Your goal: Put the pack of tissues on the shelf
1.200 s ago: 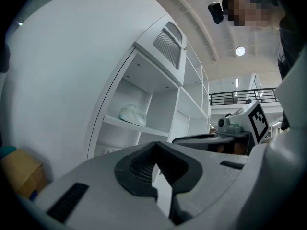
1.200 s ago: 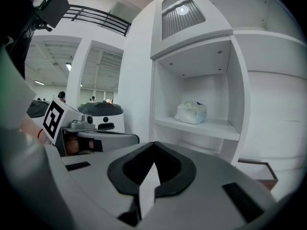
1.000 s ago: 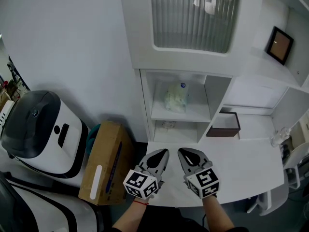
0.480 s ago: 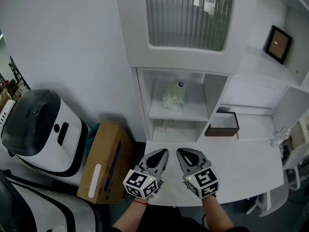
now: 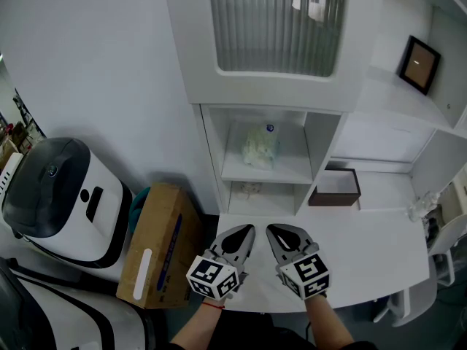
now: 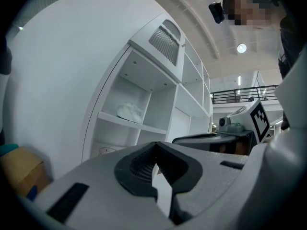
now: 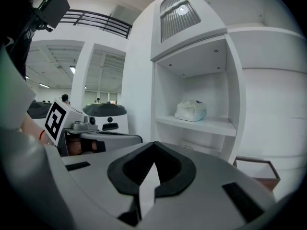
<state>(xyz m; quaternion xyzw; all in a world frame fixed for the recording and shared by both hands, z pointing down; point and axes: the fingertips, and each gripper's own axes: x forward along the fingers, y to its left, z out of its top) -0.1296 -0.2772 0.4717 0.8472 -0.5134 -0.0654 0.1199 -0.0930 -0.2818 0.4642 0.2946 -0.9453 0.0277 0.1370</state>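
The pack of tissues (image 5: 261, 145) lies on the middle shelf (image 5: 292, 173) of the white cabinet; it also shows as a pale bundle, the pack (image 6: 131, 112) in the left gripper view and the pack (image 7: 191, 111) in the right gripper view. My left gripper (image 5: 246, 231) and right gripper (image 5: 276, 231) hover side by side over the white tabletop (image 5: 372, 246), well in front of the shelf. Both are shut with nothing between the jaws, as seen in the left gripper (image 6: 154, 163) and right gripper (image 7: 152, 163) views.
A dark brown open box (image 5: 336, 188) sits at the back of the tabletop, right of the shelf. A cardboard box (image 5: 157, 243) and a white-and-black machine (image 5: 55, 195) stand on the floor to the left. A framed picture (image 5: 417, 65) rests on an upper right shelf.
The head view has shifted slightly, so the cabinet sits a bit further left in frame. Both grippers stay put and shut.
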